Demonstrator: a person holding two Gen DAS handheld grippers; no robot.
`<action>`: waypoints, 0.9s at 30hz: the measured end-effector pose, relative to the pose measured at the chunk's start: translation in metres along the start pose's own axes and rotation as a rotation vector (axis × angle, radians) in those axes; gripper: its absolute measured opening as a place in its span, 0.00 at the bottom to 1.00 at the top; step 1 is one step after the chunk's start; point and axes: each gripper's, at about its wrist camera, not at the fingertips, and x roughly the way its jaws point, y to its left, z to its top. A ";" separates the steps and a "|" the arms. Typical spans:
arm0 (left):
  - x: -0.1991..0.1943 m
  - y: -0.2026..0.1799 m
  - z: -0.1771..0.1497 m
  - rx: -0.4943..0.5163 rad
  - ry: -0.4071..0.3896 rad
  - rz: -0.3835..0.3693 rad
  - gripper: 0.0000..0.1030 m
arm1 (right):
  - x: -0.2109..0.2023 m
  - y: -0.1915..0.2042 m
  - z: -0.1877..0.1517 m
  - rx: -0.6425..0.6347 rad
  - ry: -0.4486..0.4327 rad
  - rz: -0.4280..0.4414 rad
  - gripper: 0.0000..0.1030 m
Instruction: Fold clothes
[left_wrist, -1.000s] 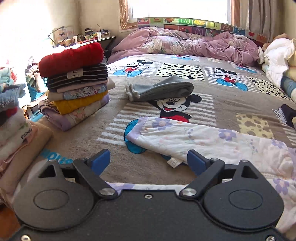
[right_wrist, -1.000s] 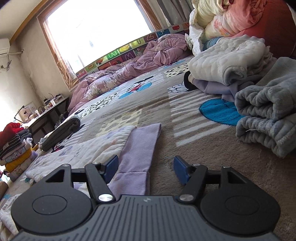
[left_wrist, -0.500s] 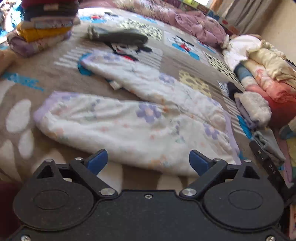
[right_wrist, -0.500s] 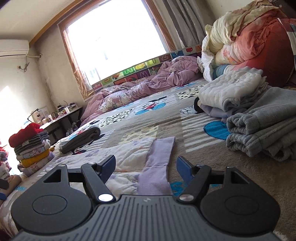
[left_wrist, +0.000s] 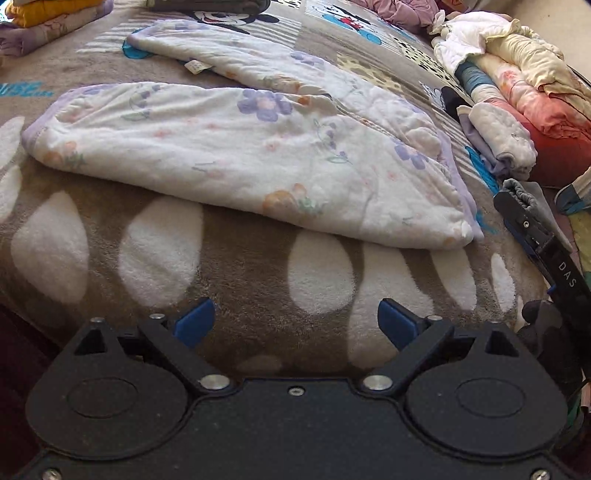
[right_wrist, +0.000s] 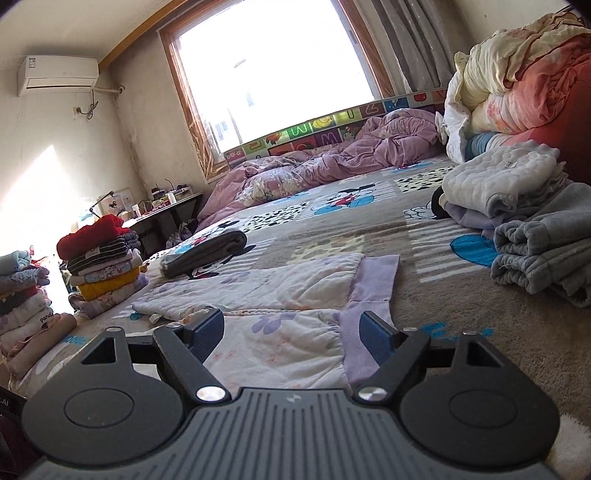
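White floral trousers with lilac trim (left_wrist: 236, 155) lie spread flat on the cartoon-print bed blanket (left_wrist: 240, 273). Their two legs run to the left and the lilac waistband (right_wrist: 373, 284) sits at the right. My left gripper (left_wrist: 295, 319) hangs open over bare blanket just short of the near trouser leg, tilted steeply down, nothing between its fingers. My right gripper (right_wrist: 293, 334) hovers low by the waistband end of the trousers (right_wrist: 280, 291); its jaws are opening and the pads press on nothing. The right gripper's dark body (left_wrist: 546, 251) shows at the right edge of the left wrist view.
A stack of folded clothes (right_wrist: 103, 266) stands at the bed's left, with another pile (right_wrist: 22, 302) nearer. A folded grey garment (right_wrist: 207, 253) lies mid-bed. Unfolded grey and white clothes (right_wrist: 532, 221) and bundled quilts (right_wrist: 517, 81) crowd the right. A pink duvet (right_wrist: 332, 158) lies under the window.
The left gripper swung down and right, from facing the stacks to facing the near trouser leg. The right gripper rose, drew back toward the waistband, and its jaws spread wider.
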 end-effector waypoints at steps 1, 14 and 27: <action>0.000 0.001 0.000 0.000 -0.001 0.002 0.93 | 0.001 0.000 -0.001 -0.001 0.005 -0.001 0.77; 0.002 0.007 0.003 -0.023 -0.005 0.009 0.93 | 0.007 0.008 -0.006 -0.045 0.022 0.019 0.77; -0.005 0.004 0.004 0.018 -0.052 0.080 0.93 | 0.006 0.009 -0.005 -0.052 0.021 0.022 0.77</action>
